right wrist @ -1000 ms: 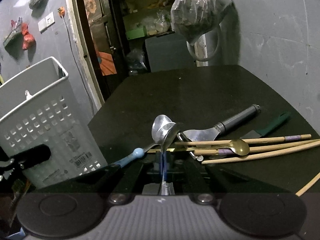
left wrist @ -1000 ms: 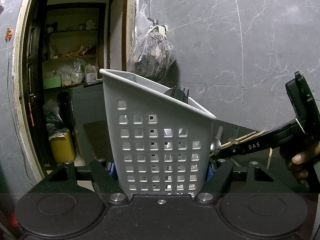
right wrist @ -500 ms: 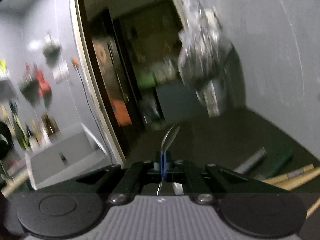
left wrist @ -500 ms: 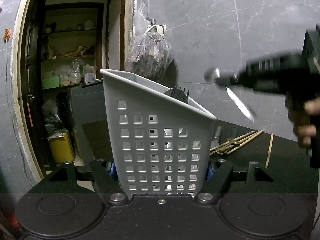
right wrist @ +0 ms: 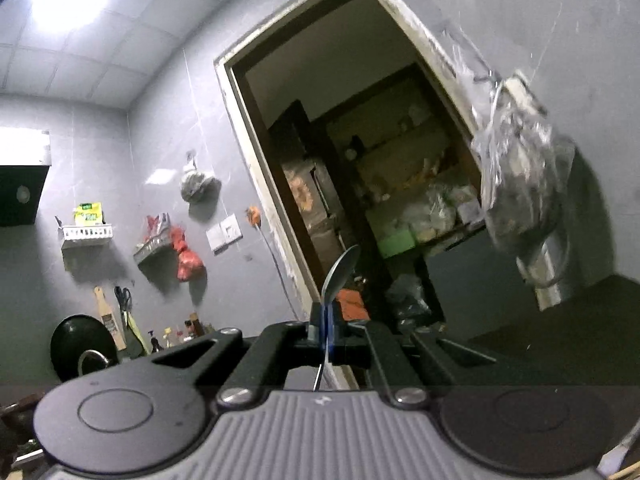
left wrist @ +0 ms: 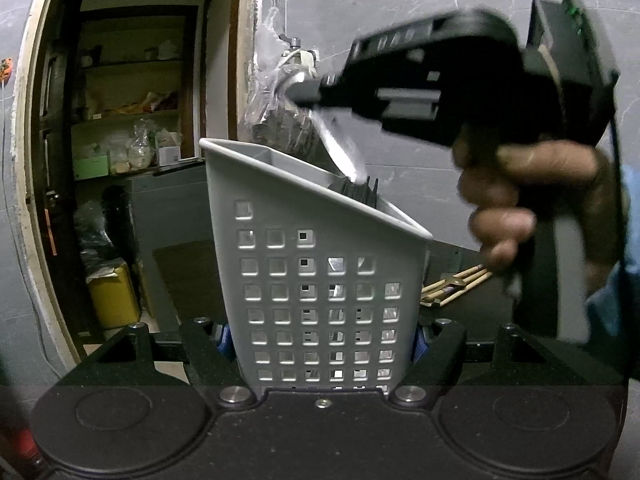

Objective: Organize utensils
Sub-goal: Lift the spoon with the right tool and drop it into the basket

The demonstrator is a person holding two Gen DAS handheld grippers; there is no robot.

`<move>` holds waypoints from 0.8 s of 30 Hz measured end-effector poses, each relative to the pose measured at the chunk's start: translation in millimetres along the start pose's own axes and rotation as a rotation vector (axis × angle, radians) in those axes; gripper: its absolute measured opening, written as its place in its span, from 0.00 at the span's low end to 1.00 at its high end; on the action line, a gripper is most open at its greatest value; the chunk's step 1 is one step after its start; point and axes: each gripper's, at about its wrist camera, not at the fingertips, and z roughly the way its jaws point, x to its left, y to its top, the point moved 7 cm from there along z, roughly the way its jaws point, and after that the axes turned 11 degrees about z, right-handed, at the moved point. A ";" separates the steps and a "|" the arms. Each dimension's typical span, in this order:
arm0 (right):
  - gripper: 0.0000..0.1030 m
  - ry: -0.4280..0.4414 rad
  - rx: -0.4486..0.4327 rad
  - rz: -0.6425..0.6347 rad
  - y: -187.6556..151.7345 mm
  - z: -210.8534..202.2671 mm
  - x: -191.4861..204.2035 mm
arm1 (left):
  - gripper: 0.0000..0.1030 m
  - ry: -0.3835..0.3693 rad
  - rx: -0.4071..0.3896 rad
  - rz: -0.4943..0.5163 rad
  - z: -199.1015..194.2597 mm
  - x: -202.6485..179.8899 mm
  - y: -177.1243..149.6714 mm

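The left tongs [left wrist: 320, 336] squeeze the grey holder [left wrist: 320, 280] from both sides, and it stands upright on the dark counter [left wrist: 472, 312], with a black utensil [left wrist: 358, 192] poking out of its top. The right tongs [right wrist: 325, 326] are pinched tight on a metal spoon [right wrist: 340, 270]; in the left view they are up above the holder, held by a hand [left wrist: 532, 196], and the spoon handle slants down toward the holder's open top. Wooden chopsticks [left wrist: 456, 286] lie on the counter just behind the holder.
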 end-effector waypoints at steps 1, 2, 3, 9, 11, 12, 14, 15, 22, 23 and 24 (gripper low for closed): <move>0.02 -0.014 0.002 0.005 -3.6 2.7 -4.4 | 0.74 -0.001 0.000 0.000 0.3 0.6 -0.1; 0.02 -0.025 0.002 0.010 -6.8 4.8 -8.8 | 0.74 -0.001 -0.001 0.000 0.8 1.3 -0.3; 0.02 -0.032 0.003 0.015 -10.7 5.2 -12.7 | 0.74 -0.001 -0.001 0.000 0.8 1.5 -0.3; 0.02 -0.076 -0.018 -0.001 -23.2 -3.2 -22.5 | 0.74 0.000 -0.001 0.000 1.9 2.9 -0.7; 0.02 -0.083 -0.028 -0.024 -27.0 -7.6 -22.0 | 0.74 0.000 -0.001 0.000 1.6 2.5 -0.7; 0.02 -0.084 -0.032 -0.034 -28.8 -9.8 -20.0 | 0.74 0.000 -0.001 0.000 1.4 2.1 -0.6; 0.02 -0.090 -0.040 -0.068 -32.6 -14.1 -17.2 | 0.74 0.000 -0.001 0.000 1.9 3.0 -0.9; 0.02 -0.095 -0.044 -0.089 -33.9 -16.4 -15.1 | 0.74 0.000 -0.001 0.000 1.8 2.9 -0.8; 0.02 -0.072 -0.063 -0.205 -47.4 -34.6 5.3 | 0.74 -0.001 -0.001 0.000 1.3 1.9 -0.7; 0.02 -0.066 -0.058 -0.207 -49.7 -36.4 7.2 | 0.74 0.000 -0.001 0.000 1.5 2.3 -0.8; 0.02 -0.067 -0.055 -0.212 -51.7 -37.8 8.7 | 0.74 -0.001 -0.001 0.000 1.3 2.0 -0.7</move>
